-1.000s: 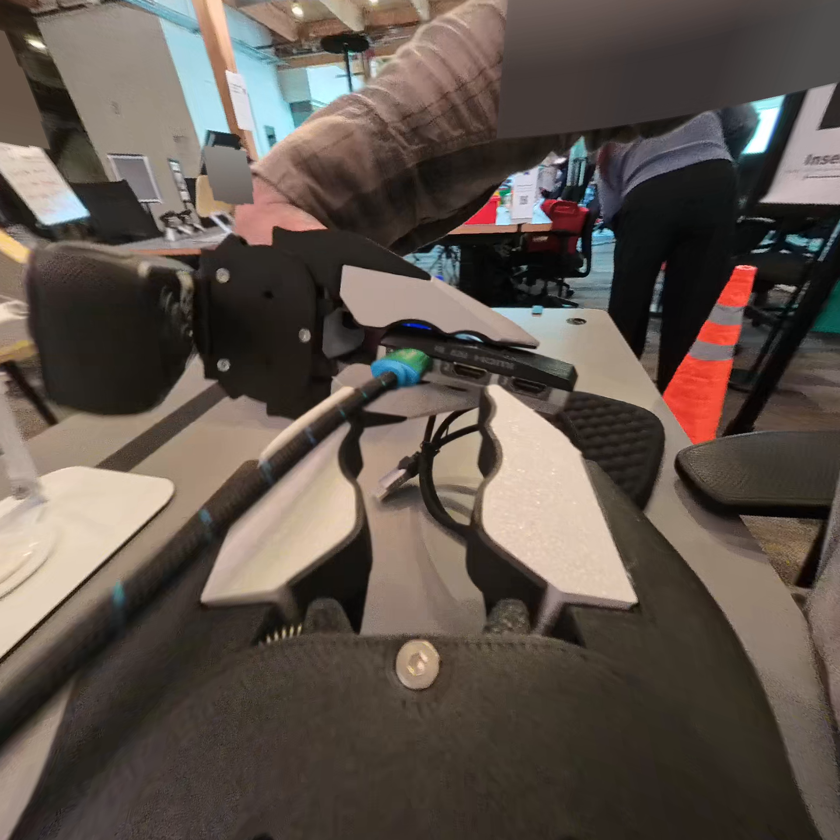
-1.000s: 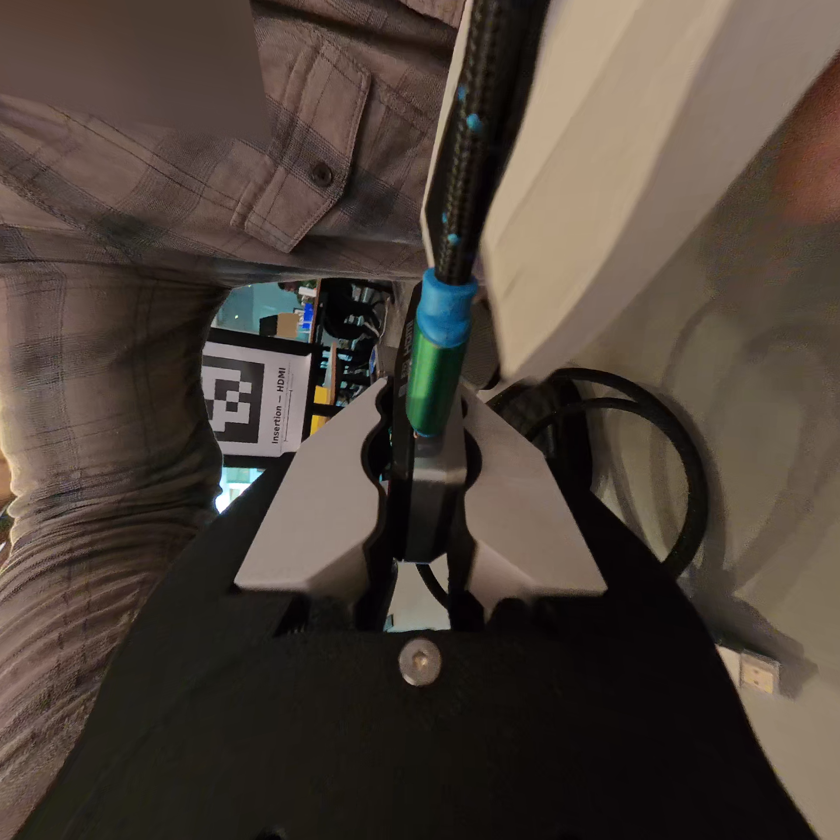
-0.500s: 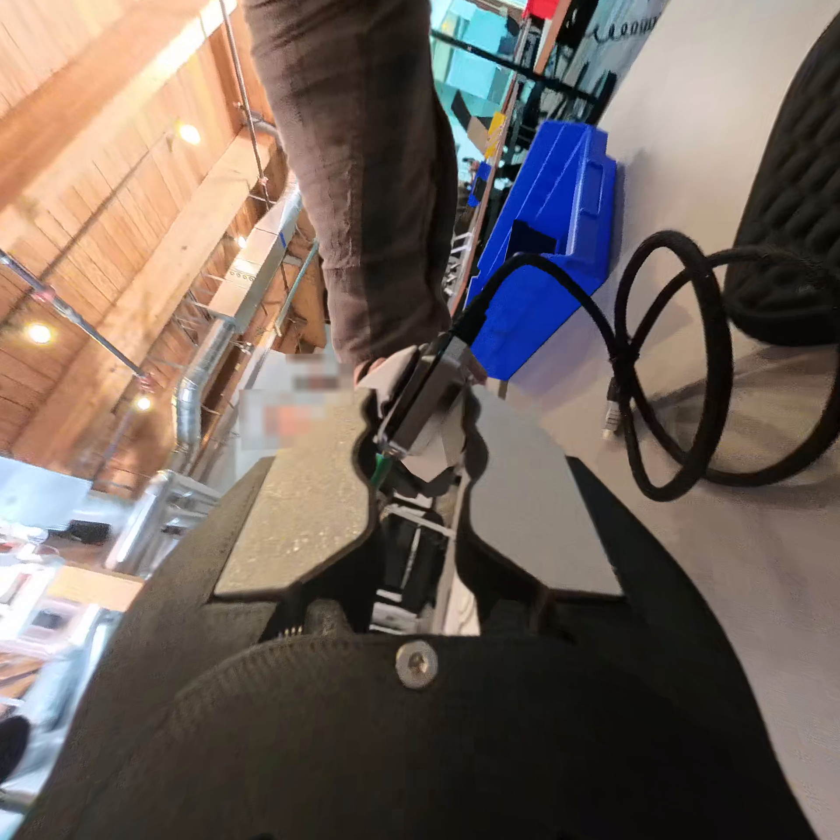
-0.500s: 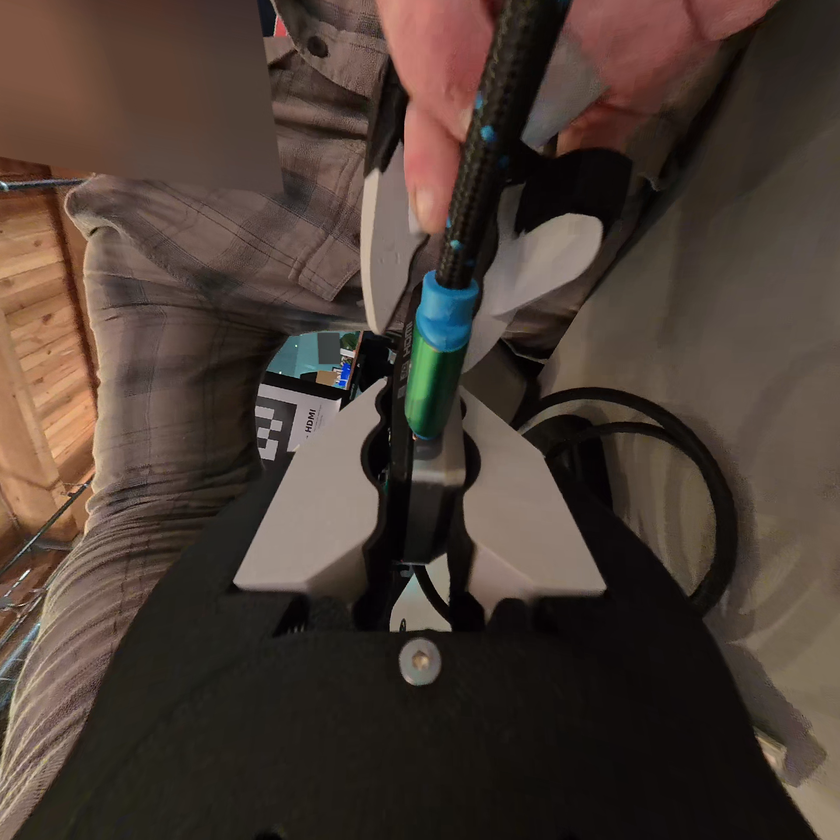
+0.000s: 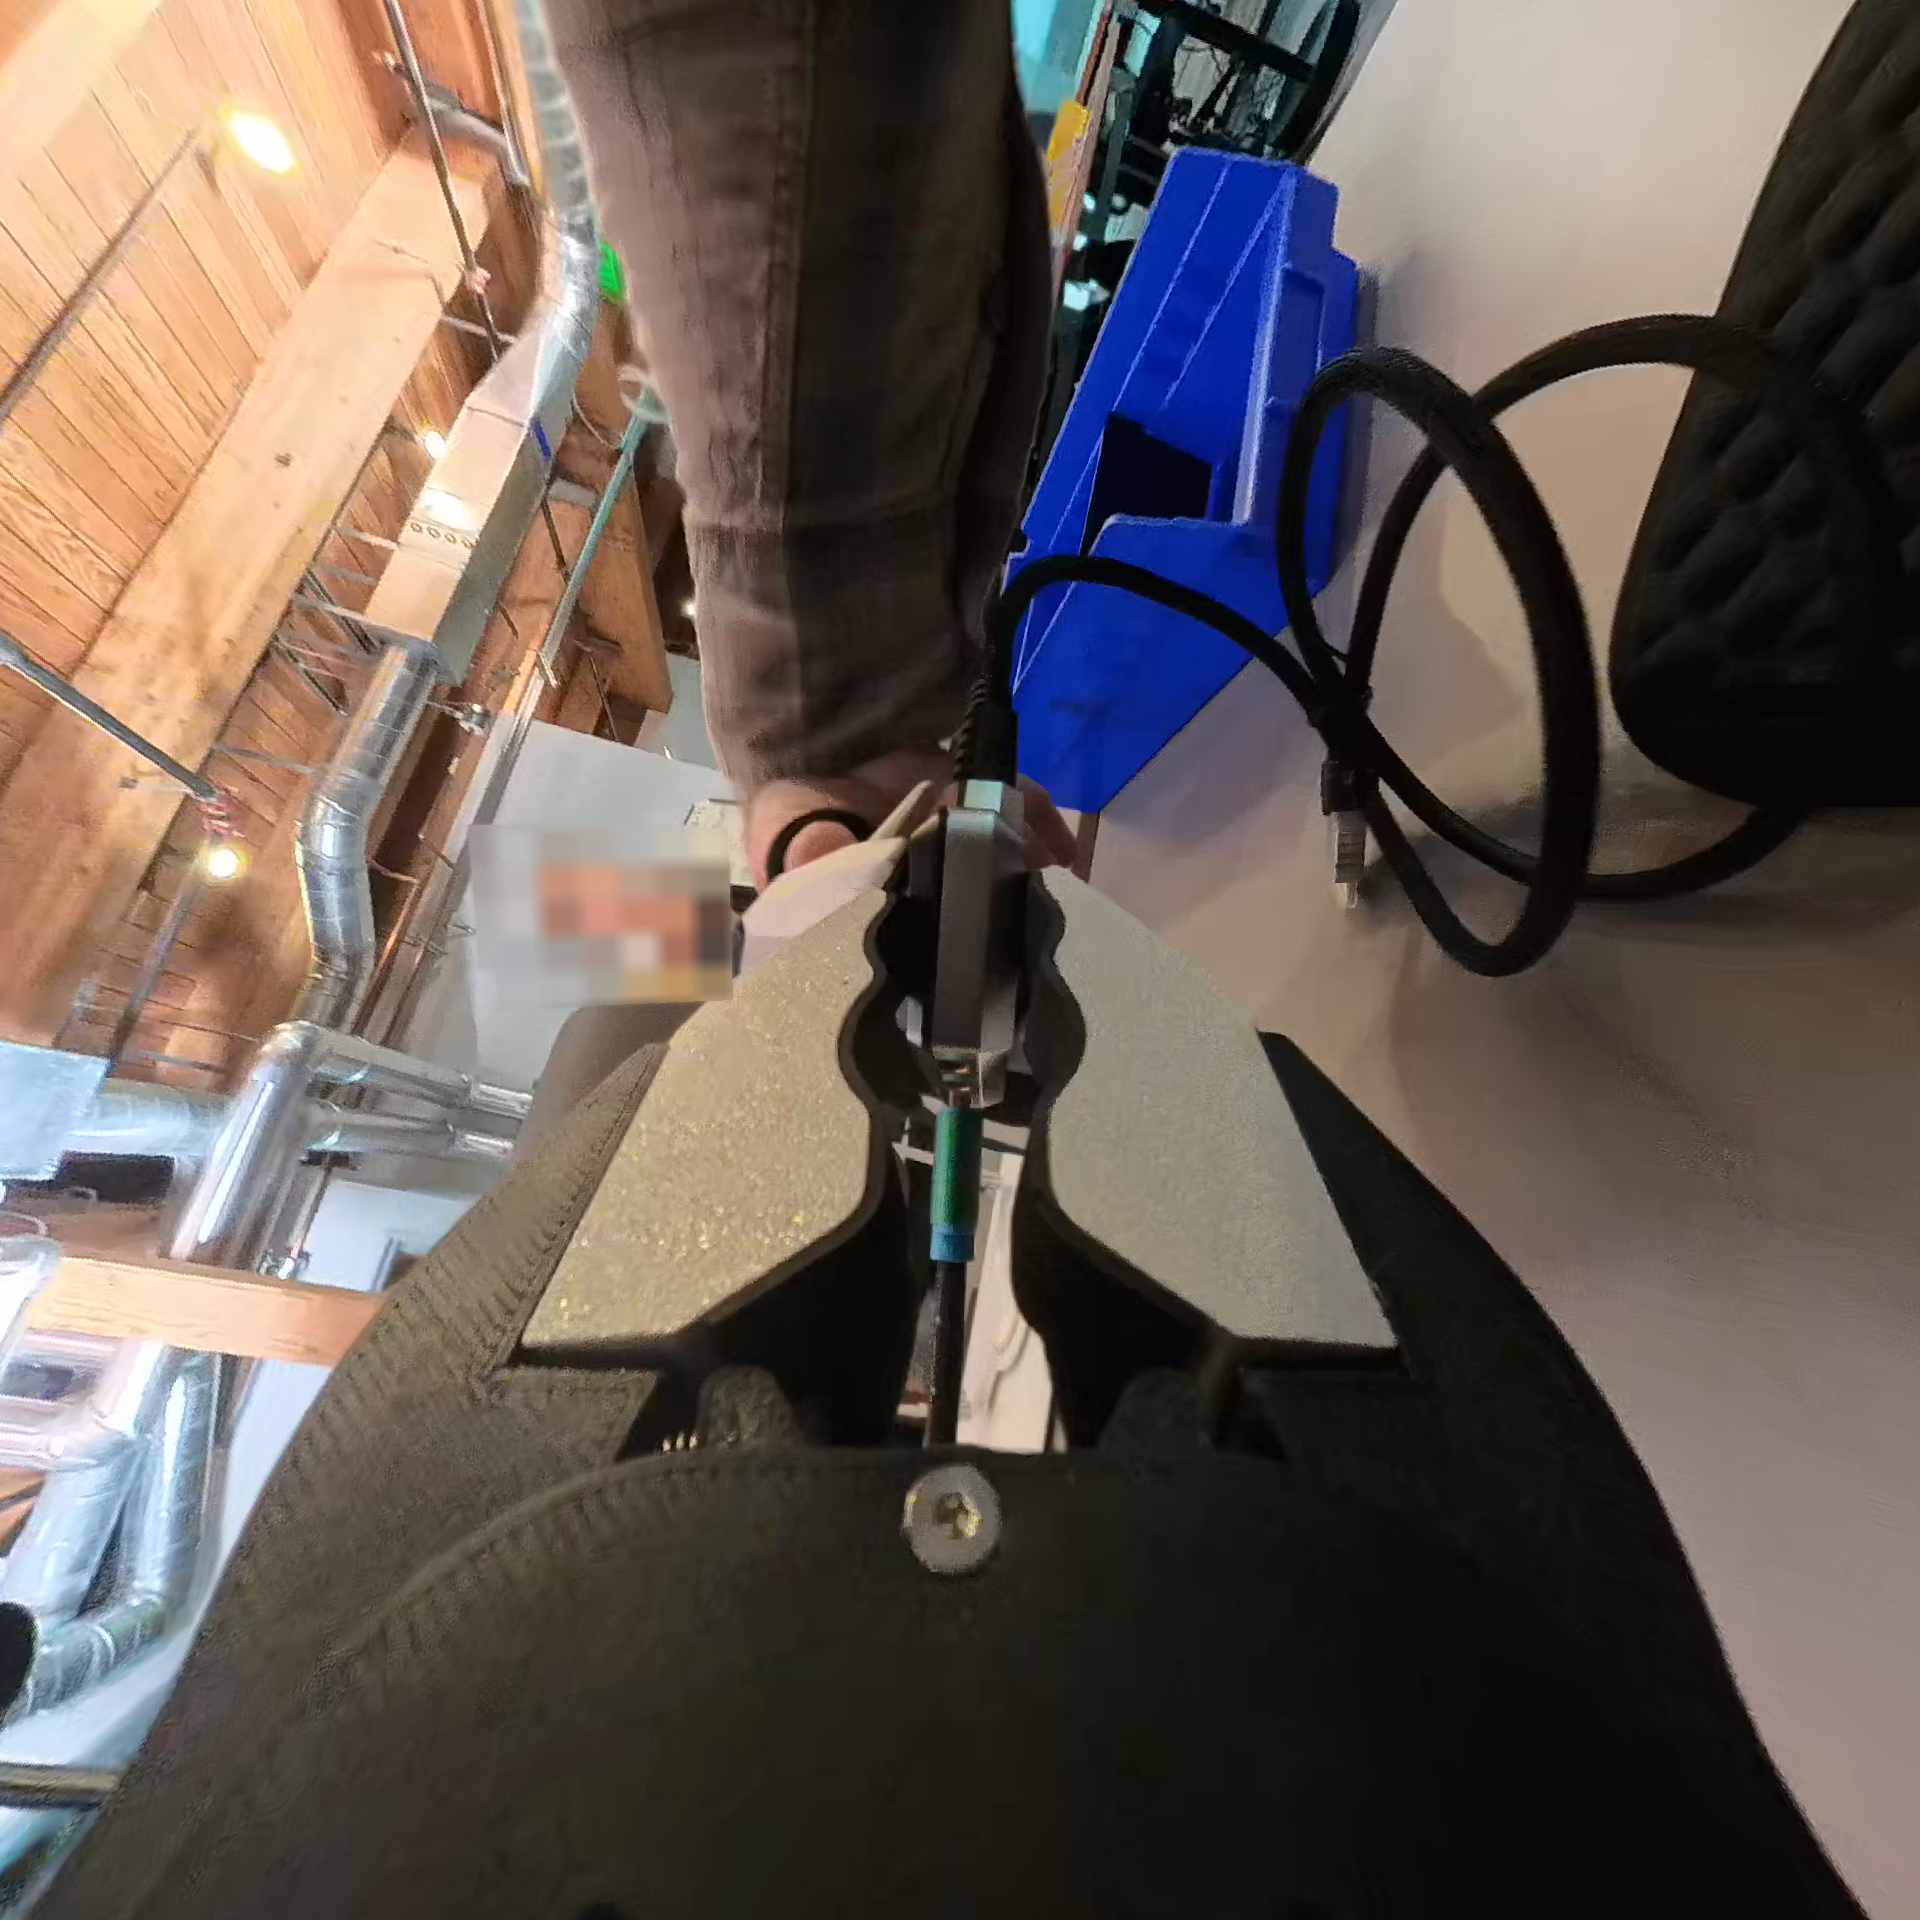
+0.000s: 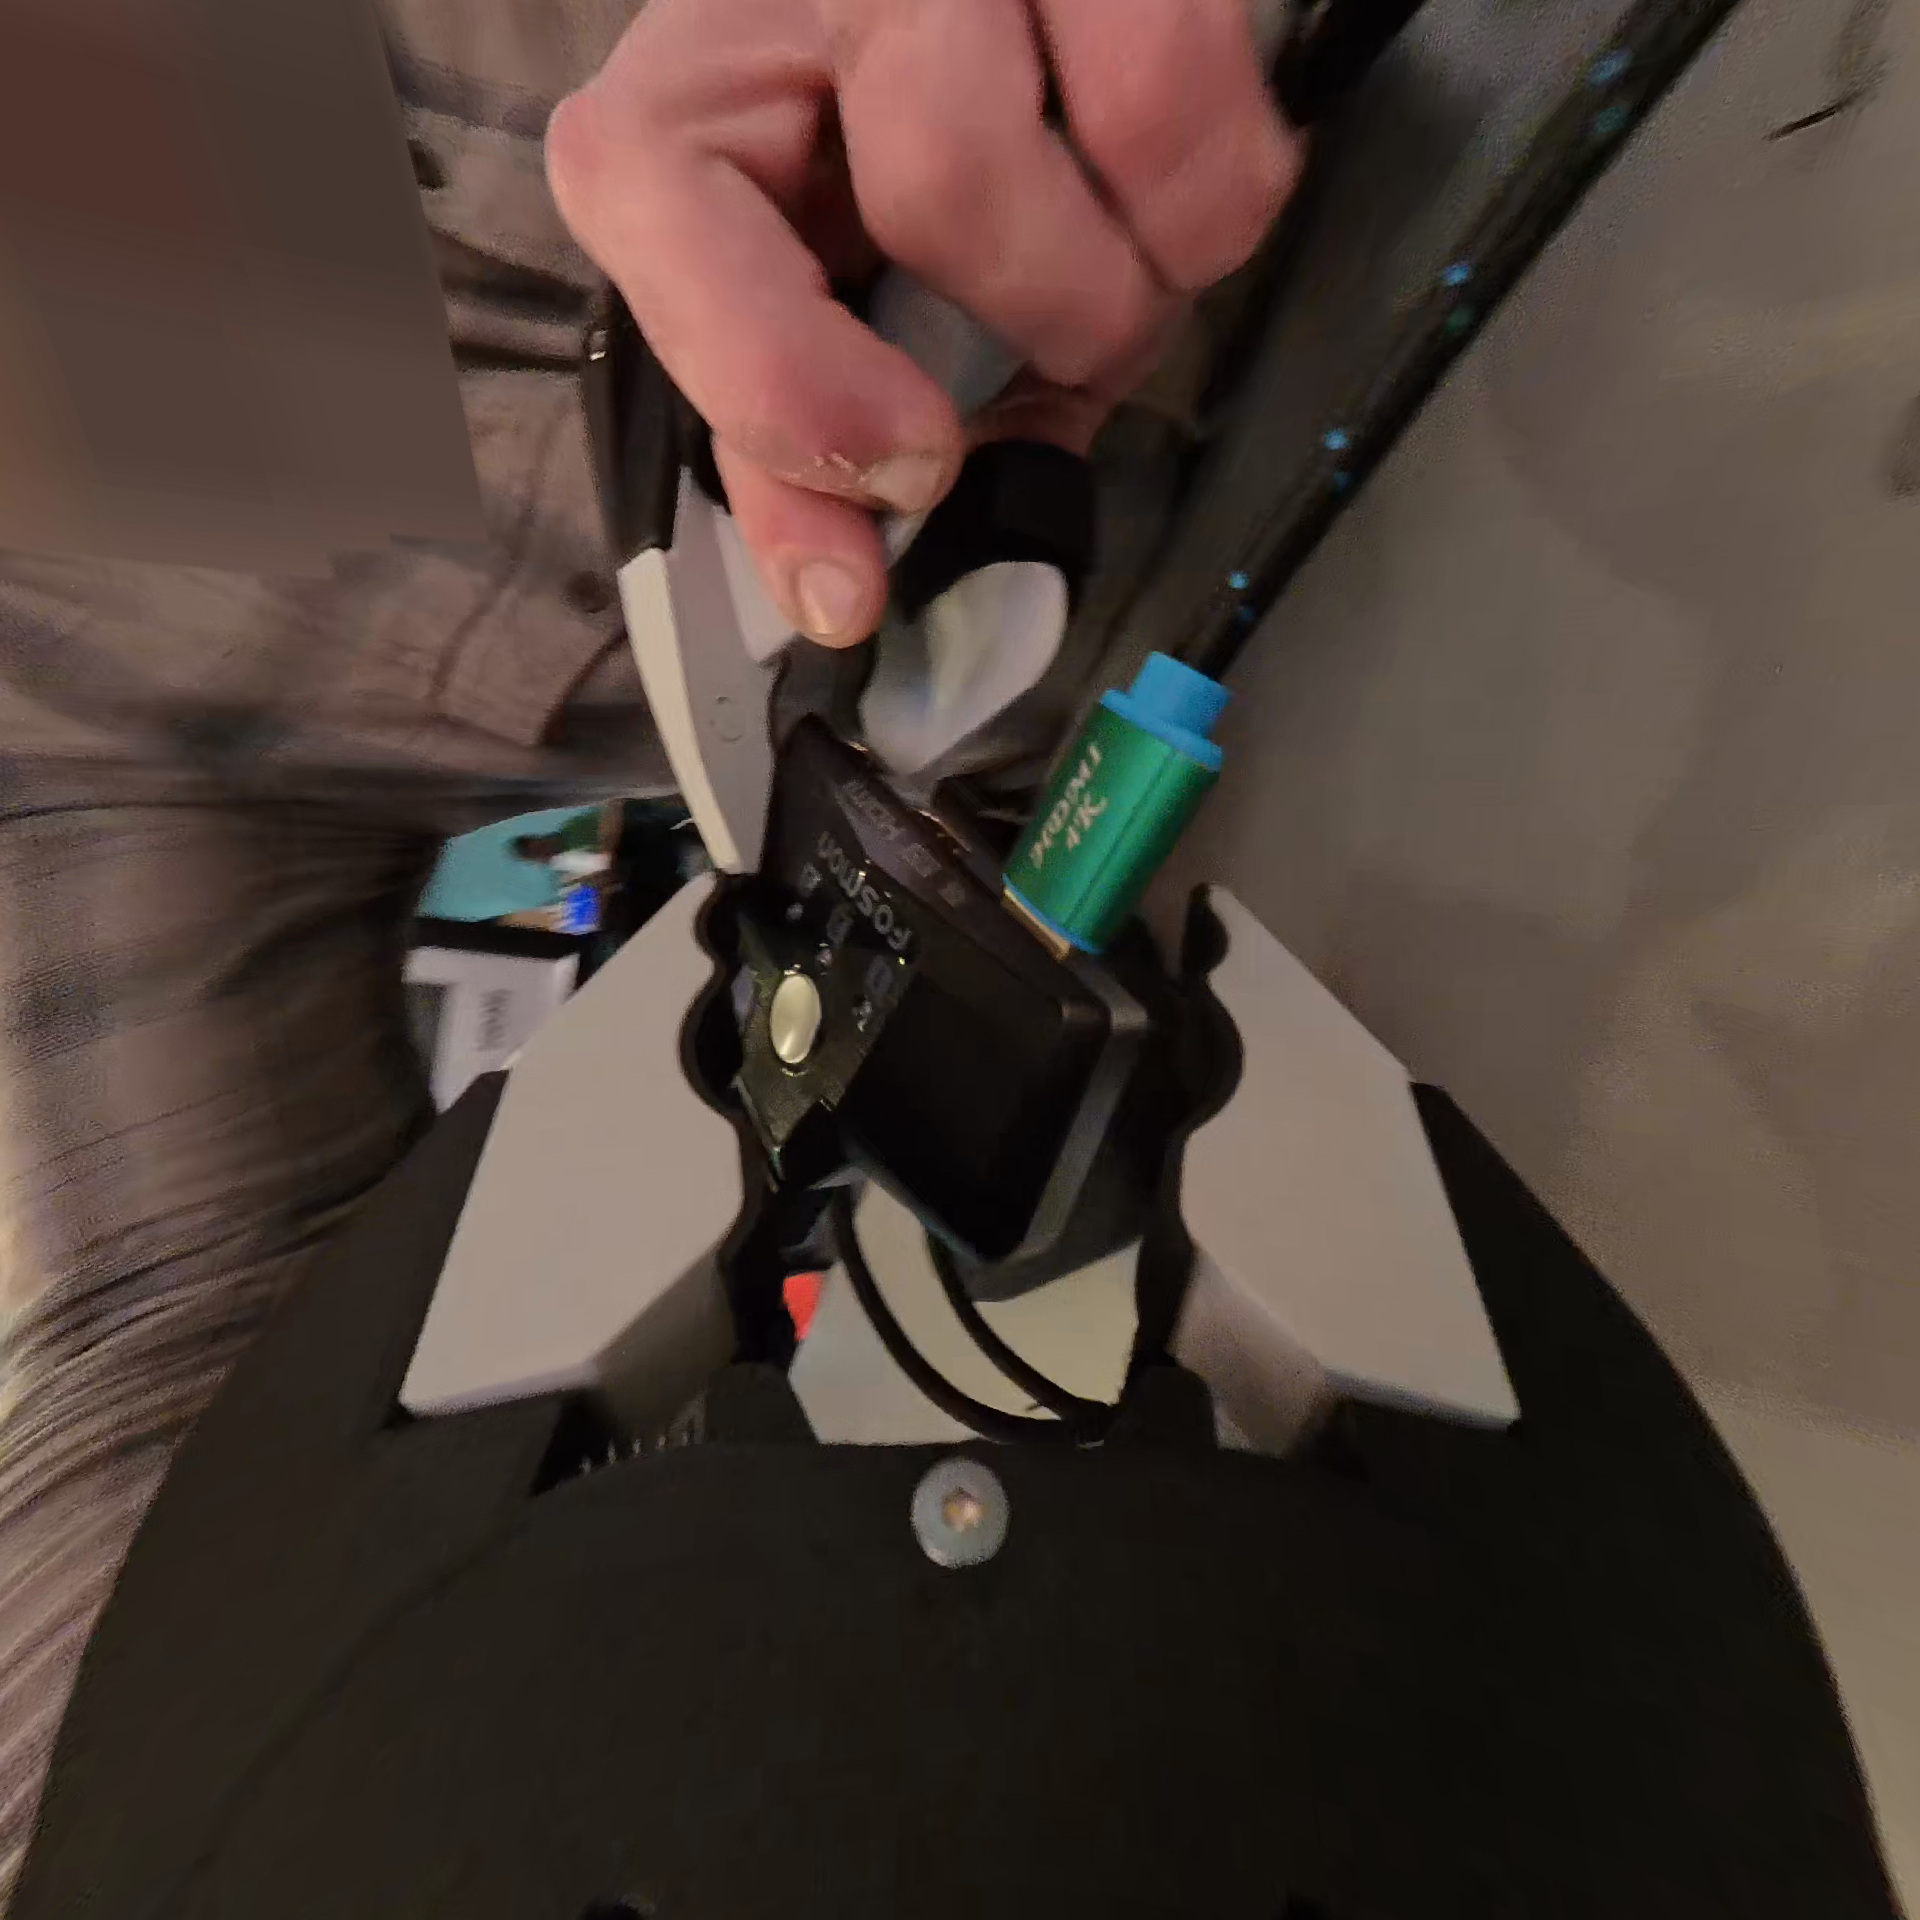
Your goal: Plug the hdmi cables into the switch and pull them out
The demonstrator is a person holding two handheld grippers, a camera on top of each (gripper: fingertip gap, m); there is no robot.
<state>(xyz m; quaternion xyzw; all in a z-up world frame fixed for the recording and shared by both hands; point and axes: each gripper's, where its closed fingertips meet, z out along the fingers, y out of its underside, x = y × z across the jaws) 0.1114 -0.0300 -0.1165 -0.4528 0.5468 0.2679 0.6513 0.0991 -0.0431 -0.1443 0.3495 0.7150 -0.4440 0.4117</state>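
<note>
Only the right wrist view shows the right gripper (image 6: 961, 997) spread wide around the black switch (image 6: 935, 1049), green plug (image 6: 1112, 831) seated, left gripper (image 5: 961, 997) pinching the switch (image 5: 966, 935) edge-on, blue bin (image 5: 1174, 499) beyond.

A wooden plank ceiling (image 5: 156, 343) carries silver ducts (image 5: 343, 790) and lit lamps (image 5: 260, 140); a blue bin (image 5: 1174, 499) stands on the grey table (image 5: 1558, 1091).
</note>
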